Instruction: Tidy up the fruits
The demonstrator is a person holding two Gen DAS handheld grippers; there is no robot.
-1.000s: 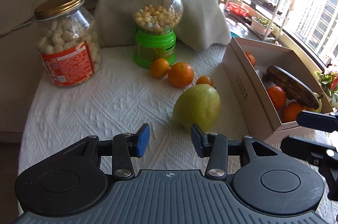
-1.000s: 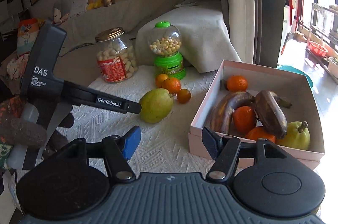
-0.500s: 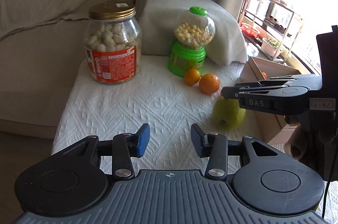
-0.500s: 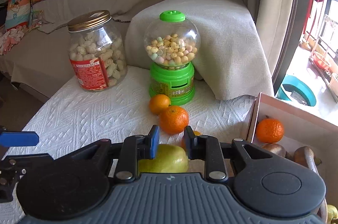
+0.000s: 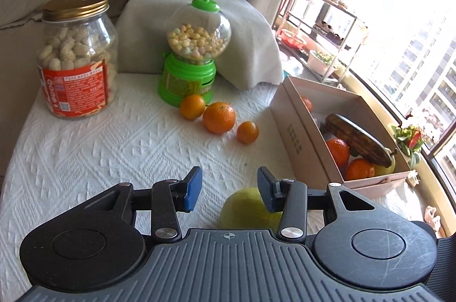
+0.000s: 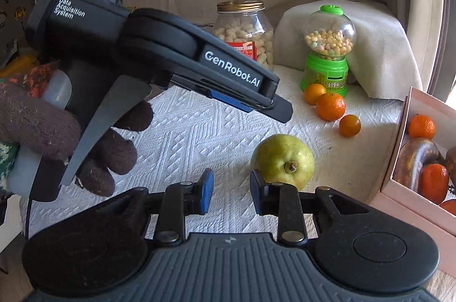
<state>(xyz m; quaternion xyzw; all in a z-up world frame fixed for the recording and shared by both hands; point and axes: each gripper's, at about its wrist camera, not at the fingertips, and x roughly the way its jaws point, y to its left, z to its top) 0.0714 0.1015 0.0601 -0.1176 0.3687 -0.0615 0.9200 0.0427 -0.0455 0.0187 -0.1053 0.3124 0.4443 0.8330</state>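
A green pear lies on the white cloth, stem end toward me; it also shows in the left wrist view, low beside my right finger. Three loose oranges sit near the green candy dispenser. A pink box on the right holds oranges, dark bananas and a pear. My left gripper is open and empty above the pear. My right gripper is open and empty just left of the pear. The left gripper's body shows in the right wrist view.
A glass jar of snacks with a gold lid stands at the back left. The candy dispenser stands at the back middle. A cloth-draped sofa arm is behind them. A window and a shelf are at the right.
My right gripper has drawn back from around the pear and opened wider; the pear now lies free. My left gripper has swung right and come over the pear.
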